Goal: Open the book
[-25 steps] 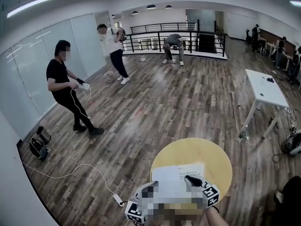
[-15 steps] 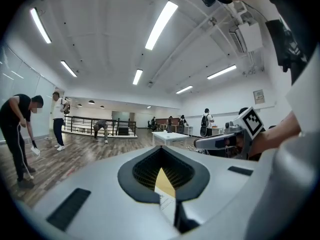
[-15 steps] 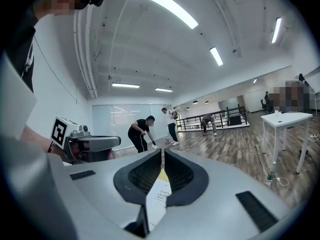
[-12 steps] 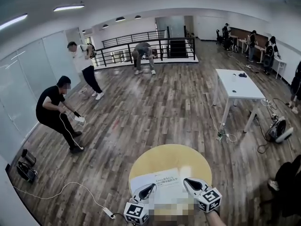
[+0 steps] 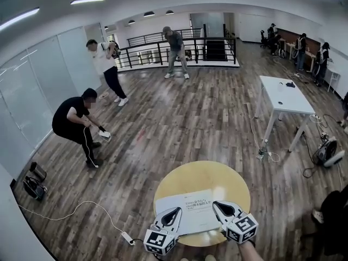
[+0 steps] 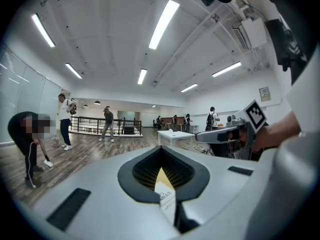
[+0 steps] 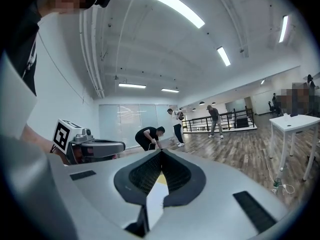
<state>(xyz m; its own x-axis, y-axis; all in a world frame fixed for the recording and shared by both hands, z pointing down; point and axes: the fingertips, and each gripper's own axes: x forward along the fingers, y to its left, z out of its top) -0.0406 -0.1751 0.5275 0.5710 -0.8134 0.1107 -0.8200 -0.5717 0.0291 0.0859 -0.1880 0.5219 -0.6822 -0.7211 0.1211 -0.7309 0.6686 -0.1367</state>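
Note:
A closed white book (image 5: 191, 206) lies flat on the round yellow table (image 5: 201, 174), printed cover up. My left gripper (image 5: 176, 211) hovers over the book's near left part with its jaws shut and nothing in them. My right gripper (image 5: 216, 205) hovers over the near right part, also shut and empty. In the left gripper view the tips (image 6: 161, 148) meet, and a strip of the book (image 6: 166, 198) shows through the slit below them. The right gripper view shows its tips (image 7: 161, 153) together above white paper (image 7: 156, 199).
A white rectangular table (image 5: 285, 97) stands to the right with a cable at its foot. A power strip (image 5: 128, 237) and its cord lie on the wood floor left of the round table. Three people (image 5: 81, 124) move about farther back by the railing.
The head view has swung and steadied. Both grippers stay shut over the book's near edge, now a little farther apart. The people behind have shifted position.

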